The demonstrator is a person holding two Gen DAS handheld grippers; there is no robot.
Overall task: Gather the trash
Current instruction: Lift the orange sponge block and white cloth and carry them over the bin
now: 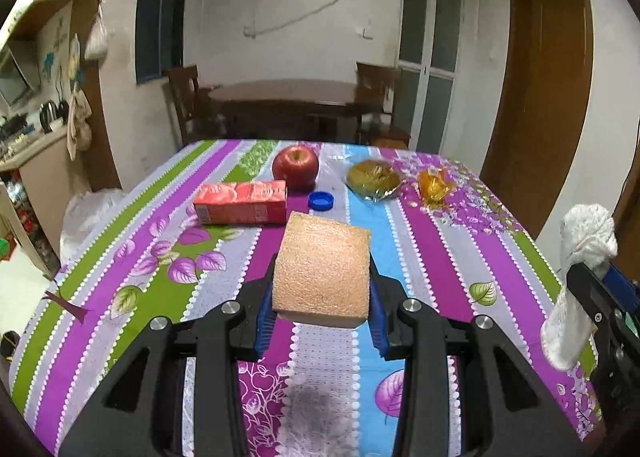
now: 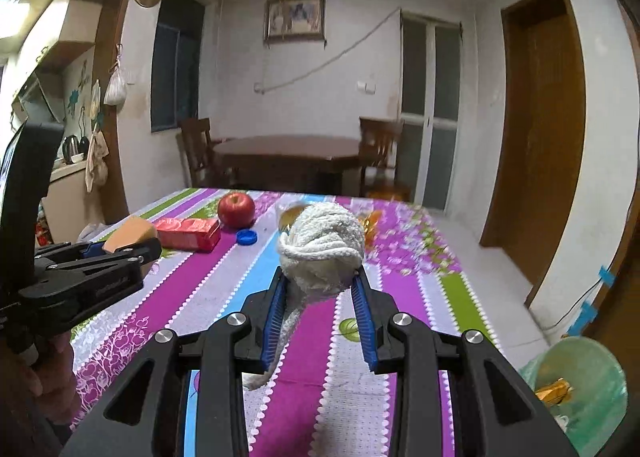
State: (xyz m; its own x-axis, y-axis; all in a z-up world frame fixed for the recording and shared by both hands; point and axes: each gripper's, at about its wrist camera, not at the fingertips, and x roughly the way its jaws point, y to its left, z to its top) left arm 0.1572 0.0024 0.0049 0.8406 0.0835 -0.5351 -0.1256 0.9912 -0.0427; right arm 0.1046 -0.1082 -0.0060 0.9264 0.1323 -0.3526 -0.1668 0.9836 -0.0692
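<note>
Trash still on the worktop (image 1: 460, 257): red carton (image 1: 241, 202) lying flat far left, blue bottle cap (image 1: 321, 201) just right of it, clear wrapper with something brown inside (image 1: 374, 179) and orange wrapper (image 1: 435, 186) far right; red apple (image 1: 295, 166) sits right behind carton and cap, probably not trash. Left gripper (image 1: 322, 281) clamps a tan sponge block (image 1: 323, 267), held above the cloth; right gripper (image 2: 320, 277) is closed on a balled white towel (image 2: 322, 247) with a loose tail hanging down between the jaws. Green-lined bin (image 2: 576, 389) shows low at near right, off the worktop edge. Risks: hanging towel tail could drag over the cap or wrappers and sweep them off; sponge is squashy and gripped only at its near end, could pivot or slip out on a fast swing; both grippers full, so neither can grab trash until it unloads; apple could get knocked when going for the carton
</note>
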